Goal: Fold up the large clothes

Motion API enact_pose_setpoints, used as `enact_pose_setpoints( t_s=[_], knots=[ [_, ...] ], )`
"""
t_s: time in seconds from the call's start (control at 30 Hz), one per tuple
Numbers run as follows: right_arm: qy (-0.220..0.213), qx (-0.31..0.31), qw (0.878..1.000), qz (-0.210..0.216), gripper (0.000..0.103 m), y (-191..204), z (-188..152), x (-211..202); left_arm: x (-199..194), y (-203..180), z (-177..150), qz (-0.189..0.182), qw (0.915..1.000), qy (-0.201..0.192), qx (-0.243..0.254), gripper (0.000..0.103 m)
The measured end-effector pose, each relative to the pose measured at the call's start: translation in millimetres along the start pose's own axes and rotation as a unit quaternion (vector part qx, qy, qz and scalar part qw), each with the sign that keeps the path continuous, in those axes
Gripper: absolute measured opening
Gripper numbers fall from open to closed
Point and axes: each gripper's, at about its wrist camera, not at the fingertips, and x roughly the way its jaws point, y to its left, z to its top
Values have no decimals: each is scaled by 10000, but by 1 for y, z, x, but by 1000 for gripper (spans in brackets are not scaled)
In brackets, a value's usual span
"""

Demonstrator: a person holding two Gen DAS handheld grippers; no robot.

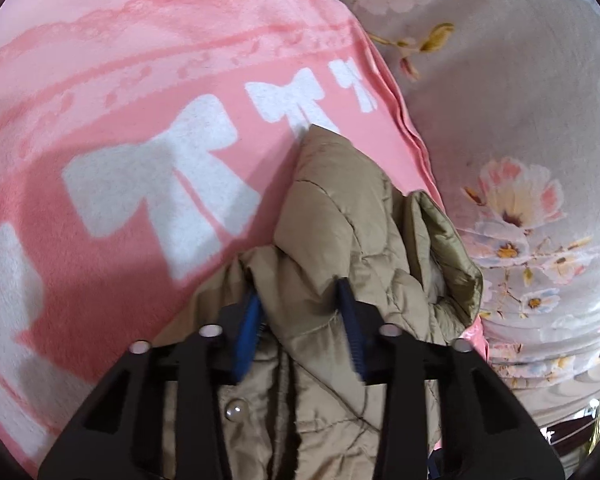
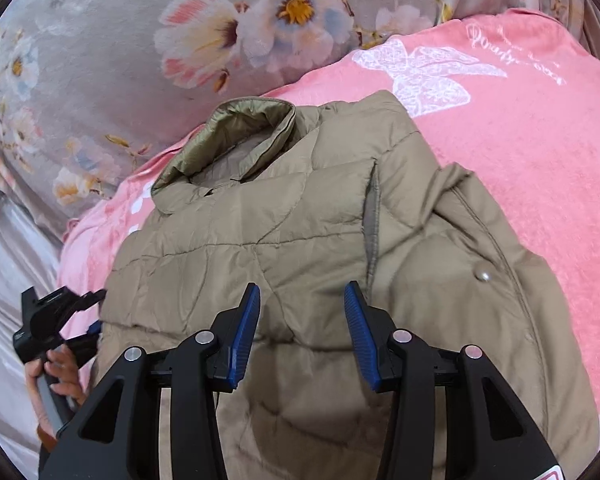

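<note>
A tan quilted puffer jacket (image 2: pixel 300 232) lies on a pink blanket (image 2: pixel 520 152), collar toward the far left. In the left wrist view, my left gripper (image 1: pixel 300 300) has a thick bunched fold of the jacket (image 1: pixel 352 220) between its blue pads and holds it. In the right wrist view, my right gripper (image 2: pixel 302 300) hovers just above the jacket's body with its jaws apart and nothing between them. The left gripper (image 2: pixel 56 320) and the hand holding it show at the jacket's left edge in that view.
The pink blanket (image 1: pixel 140 160) has white bow prints and lies on a grey floral bedsheet (image 1: pixel 520 100). The floral sheet (image 2: pixel 100 60) also runs behind the jacket in the right wrist view. A snap button (image 2: pixel 482 276) sits on the jacket's right part.
</note>
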Motion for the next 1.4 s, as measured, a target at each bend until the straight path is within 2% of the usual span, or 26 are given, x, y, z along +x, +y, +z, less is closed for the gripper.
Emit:
enact_pose_setpoints(
  t_s=[0.03, 0.1, 0.23, 0.27, 0.3, 0.37, 0.43, 0.63, 0.67, 0.7, 0.73, 0.8, 0.9, 0.93, 0.97, 1.03, 1.13, 1.2, 1.37, 1.4],
  knots=[
    [-4, -188, 9998, -17, 0, 7, 2, 4, -1, 0, 0, 13, 10000, -17, 9, 28],
    [-120, -485, 9986, -190, 0, 18, 6, 1, -4, -5, 0, 132, 9997, -114, 186, 17],
    [-1221, -1009, 9865, -419, 0, 34, 24, -57, -19, -26, -3, 320, 9957, -441, 751, 12],
    [-1311, -973, 9857, -410, 0, 32, 28, -64, -20, -31, -5, 381, 9940, -486, 898, 12],
    [-1243, -882, 9876, -378, 0, 25, 33, -66, -18, -35, -7, 466, 9926, -487, 1007, 13],
    [-795, -714, 9938, -321, 0, 11, 35, -54, -11, -35, -9, 526, 9926, -414, 1015, 13],
    [-403, -517, 9969, -440, 17, -4, 28, -35, -4, -31, -11, 574, 9930, -355, 972, 13],
    [221, 28, 9997, -92, 42, -23, 9, 7, 5, -18, -14, 545, 9944, -205, 883, 13],
    [255, 43, 9997, -27, 42, -21, 7, 13, 6, -16, -14, 524, 9949, -187, 840, 13],
    [237, -23, 9997, -54, 30, -17, 6, 15, 6, -16, -13, 523, 9950, -185, 828, 13],
    [154, -140, 9998, -65, 7, -12, 8, 14, 4, -17, -13, 538, 9948, -219, 835, 13],
    [-129, -275, 9995, -40, 4, -3, 15, -2, -5, -22, -13, 455, 9942, -325, 915, 11],
    [-889, -710, 9935, -94, 2, 17, 31, -47, -16, -35, -14, 248, 9924, -380, 1141, 10],
    [-1096, -871, 9900, -197, 2, 22, 34, -58, -13, -40, -16, 258, 9908, -344, 1282, 10],
    [-1151, -984, 9878, -371, 2, 23, 35, -59, -8, -44, -20, 428, 9881, -342, 1438, 9],
    [-766, -1042, 9881, -829, 2, 10, 34, -33, 7, -44, -28, 770, 9827, -297, 1656, 7],
    [64, -778, 9917, -1021, 2, -21, 19, 15, 19, -32, -33, 905, 9817, -214, 1660, 6],
    [187, -762, 9915, -1041, 2, -28, 12, 26, 19, -32, -36, 957, 9795, -220, 1759, 6],
    [266, -970, 9864, -1298, 5, -22, 11, 34, 18, -42, -43, 1340, 9658, -267, 2205, 6],
    [300, -972, 9865, -1281, 8, -23, 11, 31, 14, -43, -44, 1394, 9639, -257, 2256, 6]
  ],
)
